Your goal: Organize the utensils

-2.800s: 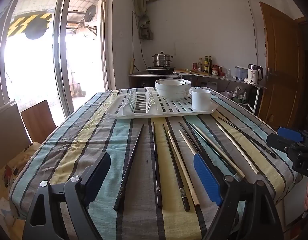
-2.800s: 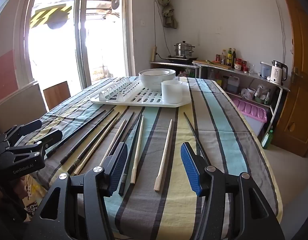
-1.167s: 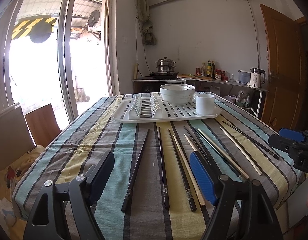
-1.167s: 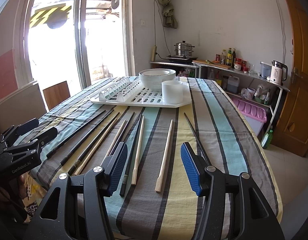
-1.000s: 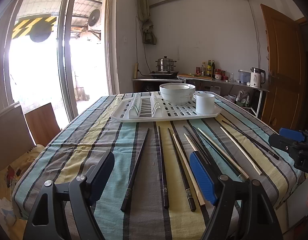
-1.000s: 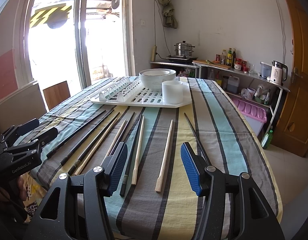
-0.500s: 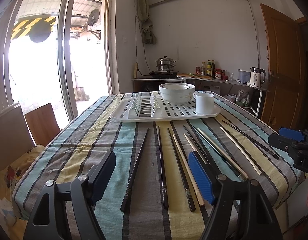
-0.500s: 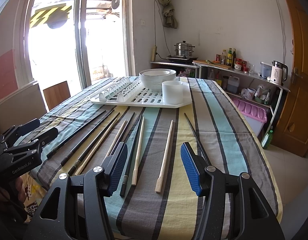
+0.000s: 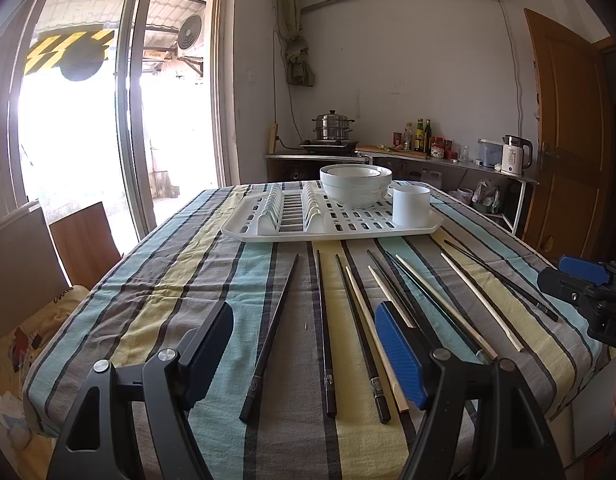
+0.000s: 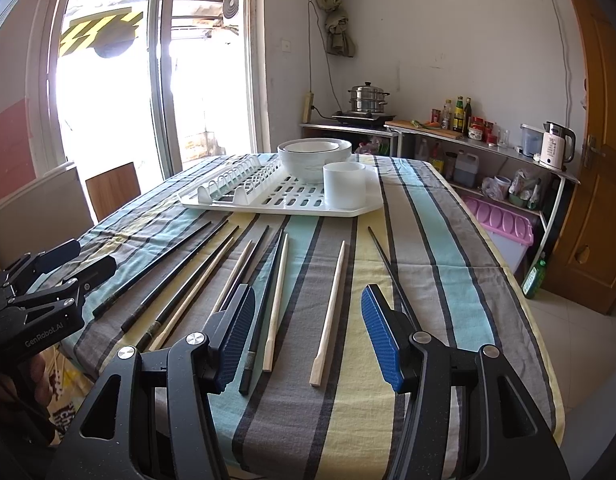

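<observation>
Several black and pale wooden chopsticks lie in a row on the striped tablecloth, pointing toward a white drying rack (image 9: 428, 229) (image 10: 268, 207). A black chopstick (image 9: 273, 328) lies between the fingers of my open, empty left gripper (image 9: 308, 348), which hovers over the near table edge. A pale chopstick (image 10: 330, 312) lies between the fingers of my open, empty right gripper (image 10: 308, 338). A white cup (image 9: 411, 205) (image 10: 344, 190) and stacked white bowls (image 9: 355, 184) (image 10: 314, 154) sit on the rack.
The right gripper shows at the right edge of the left wrist view (image 9: 580, 280); the left gripper shows at the left of the right wrist view (image 10: 80, 264). Chairs (image 9: 84, 236) stand left of the table. A counter with pot, bottles and kettle (image 9: 516, 156) lines the back wall.
The left gripper has risen and pulled back slightly and its fingers have narrowed a little. The right gripper has not moved.
</observation>
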